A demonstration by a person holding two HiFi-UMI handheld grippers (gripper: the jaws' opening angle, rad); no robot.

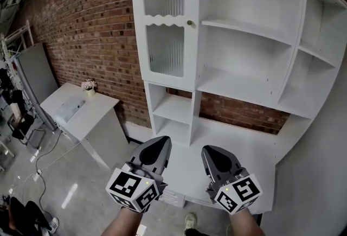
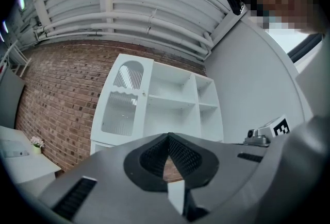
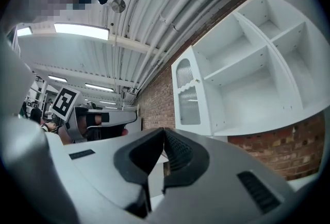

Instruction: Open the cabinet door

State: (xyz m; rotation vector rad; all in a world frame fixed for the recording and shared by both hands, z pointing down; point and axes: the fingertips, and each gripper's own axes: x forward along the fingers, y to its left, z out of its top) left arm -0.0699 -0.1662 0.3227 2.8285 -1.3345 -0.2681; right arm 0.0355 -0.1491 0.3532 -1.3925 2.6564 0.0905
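Cabinet door (image 1: pixel 166 20) stood shut at the upper left of the white shelf unit (image 1: pixel 255 29), far from both grippers, flush with its frame. Its small knob (image 1: pixel 190 23) sat on the door's right edge, about halfway up. Ribbed glass filled the arched top panel and the lower panel, so nothing behind the door could be made out. To its right the shelves lay open, their far right side cut off by the frame edge.

The left gripper (image 1: pixel 159 144) and right gripper (image 1: pixel 215 154) hung side by side near the bottom of the head view, low in front of the unit and touching none of it. They covered part of the unit's lower surface, and the forearms behind them ran off the frame. In the left gripper view the left gripper's (image 2: pixel 167 138) jaws met at their tips with nothing between them; the right gripper's (image 3: pixel 164 133) jaws were likewise pressed together and empty.

A brick wall (image 1: pixel 92 29) ran behind the unit. At the left, a white table (image 1: pixel 103 102) carried a small flower pot (image 1: pixel 89 86). Clutter at the far left edge was too small to identify.
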